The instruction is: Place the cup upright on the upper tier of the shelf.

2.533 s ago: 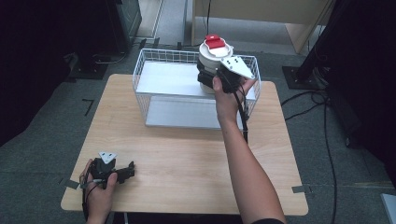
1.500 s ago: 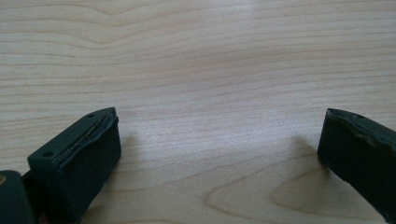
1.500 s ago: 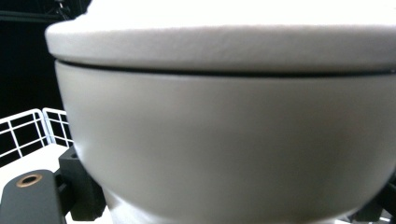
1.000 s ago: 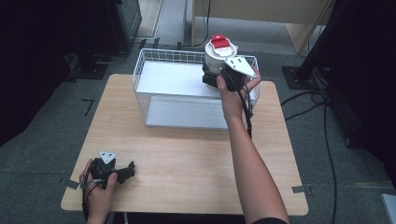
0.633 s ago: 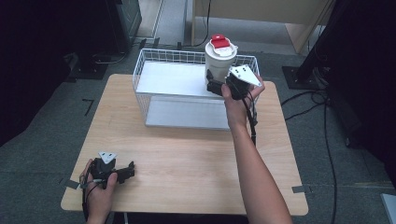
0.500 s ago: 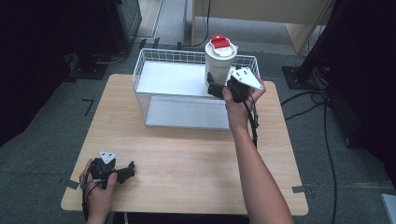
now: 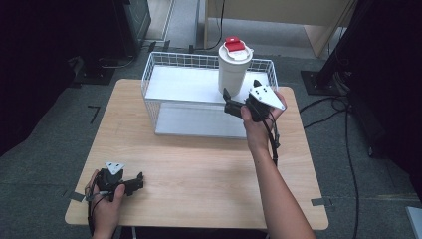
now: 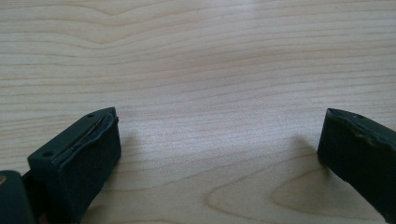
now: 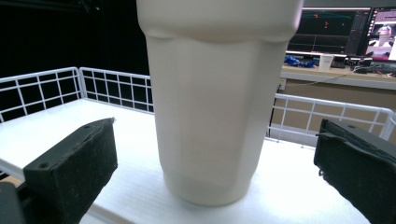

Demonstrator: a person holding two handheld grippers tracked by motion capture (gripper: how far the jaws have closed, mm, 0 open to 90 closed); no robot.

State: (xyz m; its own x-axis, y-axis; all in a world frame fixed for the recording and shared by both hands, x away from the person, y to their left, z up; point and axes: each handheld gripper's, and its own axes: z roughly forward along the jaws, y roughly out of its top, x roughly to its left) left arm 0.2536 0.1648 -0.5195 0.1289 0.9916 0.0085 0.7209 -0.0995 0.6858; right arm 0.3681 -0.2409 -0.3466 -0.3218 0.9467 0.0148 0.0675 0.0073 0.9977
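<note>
While the left gripper [image 7: 130, 183] rested low on the wooden table [image 7: 199, 169] near its front left corner, its jaws stood spread wide with only bare wood between them. Farther right, a white wire basket [image 7: 164, 79] sat at the table's far edge, and a white tumbler [image 7: 234, 69] with a red-topped lid stood upright inside it. The right gripper [image 7: 232, 103], jaws spread apart, hung just before the tumbler, apart from it.

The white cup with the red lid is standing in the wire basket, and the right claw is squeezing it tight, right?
Not quite. The white cup does stand in the wire basket, but the right claw is open, not squeezing it. The right gripper view shows its jaws spread wide of the cup, with gaps on both sides.
</note>
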